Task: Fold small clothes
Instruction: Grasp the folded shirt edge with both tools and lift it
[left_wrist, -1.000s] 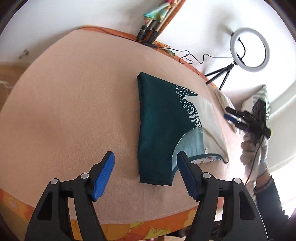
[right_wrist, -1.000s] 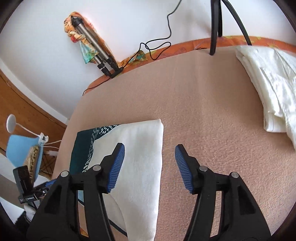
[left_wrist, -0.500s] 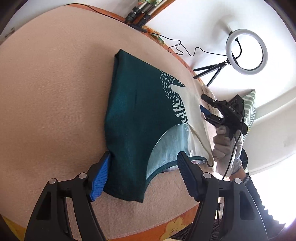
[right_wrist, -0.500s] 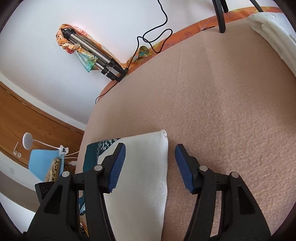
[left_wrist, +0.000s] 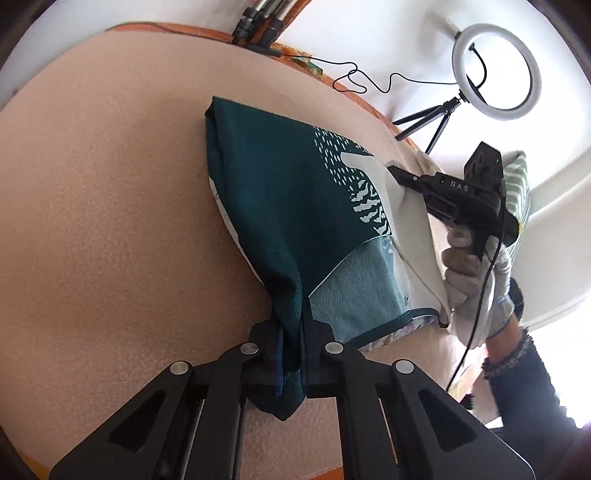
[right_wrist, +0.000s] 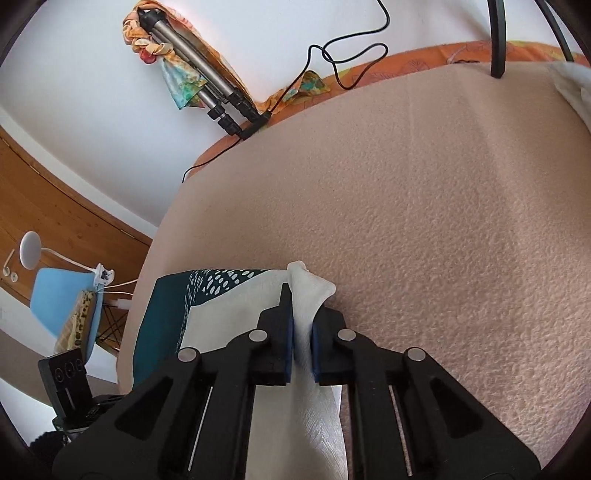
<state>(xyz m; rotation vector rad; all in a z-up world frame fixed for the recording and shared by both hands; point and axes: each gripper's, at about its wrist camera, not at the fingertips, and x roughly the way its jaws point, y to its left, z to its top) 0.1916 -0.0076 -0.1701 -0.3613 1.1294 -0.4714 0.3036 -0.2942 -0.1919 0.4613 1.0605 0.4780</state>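
Note:
A small folded garment (left_wrist: 288, 206), dark teal with a cream part and white dashes, lies on the peach blanket (left_wrist: 110, 221). My left gripper (left_wrist: 291, 347) is shut on its near teal corner, which bunches up between the pads. My right gripper (right_wrist: 302, 332) is shut on the cream corner (right_wrist: 308, 288) at the far side of the garment (right_wrist: 221, 306). The right gripper also shows in the left wrist view (left_wrist: 397, 173), held by a gloved hand at the cream edge.
A ring light on a small tripod (left_wrist: 495, 74) stands at the blanket's far edge. A folded tripod (right_wrist: 207, 92) and a black cable (right_wrist: 332, 55) lie at the back. Folded white cloth (right_wrist: 572, 85) sits at the far right.
Both grippers have closed: the left onto the teal corner, the right onto the cream corner. Both were open and a little short of the garment before.

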